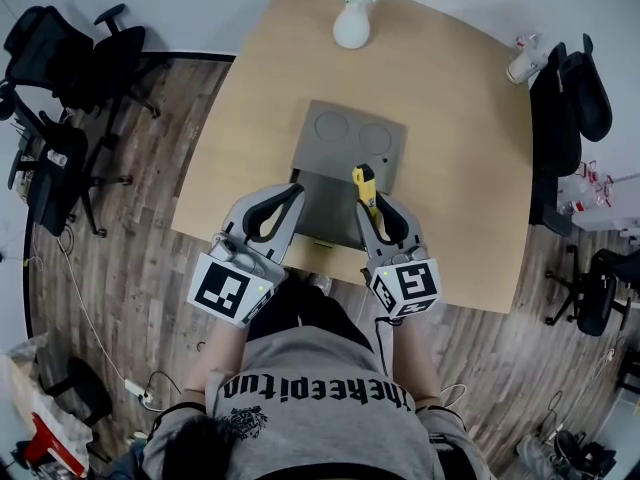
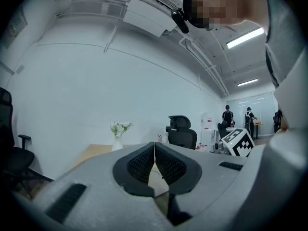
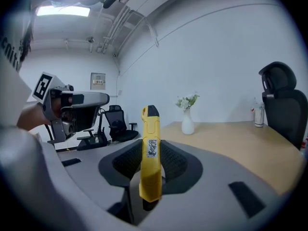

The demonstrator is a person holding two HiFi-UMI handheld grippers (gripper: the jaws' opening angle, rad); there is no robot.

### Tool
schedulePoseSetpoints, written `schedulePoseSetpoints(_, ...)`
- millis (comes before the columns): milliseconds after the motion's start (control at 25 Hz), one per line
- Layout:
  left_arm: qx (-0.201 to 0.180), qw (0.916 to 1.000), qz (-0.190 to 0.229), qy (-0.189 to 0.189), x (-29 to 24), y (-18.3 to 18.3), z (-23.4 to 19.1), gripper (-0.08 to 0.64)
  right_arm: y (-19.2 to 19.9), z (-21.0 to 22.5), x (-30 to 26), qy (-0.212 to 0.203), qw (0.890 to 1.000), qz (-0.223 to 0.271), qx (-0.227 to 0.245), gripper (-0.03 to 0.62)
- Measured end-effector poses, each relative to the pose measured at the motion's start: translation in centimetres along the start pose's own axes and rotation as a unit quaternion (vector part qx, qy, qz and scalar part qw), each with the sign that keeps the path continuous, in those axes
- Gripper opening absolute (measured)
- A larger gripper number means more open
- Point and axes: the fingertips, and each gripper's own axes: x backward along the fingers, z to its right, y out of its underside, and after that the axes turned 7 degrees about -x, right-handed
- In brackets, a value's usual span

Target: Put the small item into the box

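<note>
Grippers held side by side above the open grey rectangular box (image 1: 326, 214), small item in the right one.

Right gripper (image 3: 150, 147): jaws pinching the slim yellow plastic tool (image 3: 150, 163) around its lower half. The tool stands upright between the black ribbed pads (image 3: 175, 163), and its black-tipped end projects well beyond the jaw tips. In the head view it sits over the box's right side, not inside the box. Left gripper (image 2: 154, 151): jaws pressed together, pads meeting at the tips, just left of the right gripper and over the box's left edge. The box lies directly beneath both grippers on the pale wooden table (image 1: 463, 173), lid folded away from them. White ceramic vase (image 1: 351, 25) of flowers stands well beyond both grippers at the table's far edge.
</note>
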Motion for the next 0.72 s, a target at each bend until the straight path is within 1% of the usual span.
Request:
schedulePoseSetpoints(120, 0.008, 0.9999, -0.012, -0.003, 0.4, 0.6, -0.6, 0.017, 1.6, 0.2, -0.8, 0.002, 1.000, -0.026, 0.004, 0.118)
schedulePoseSetpoints(360, 0.004, 0.9998, -0.015, -0.007, 0.9, 1.2, -1.6, 0.017, 4.8, 0.3, -2.2, -0.004, 0.997, -0.079, 0.006, 0.118)
schedulePoseSetpoints(720, 0.014, 0.9992, -0.022, -0.030, 2.2, 2.1, -3.2, 0.017, 9.9, 0.5, -4.1, -0.010, 0.986, -0.165, 0.019, 0.118)
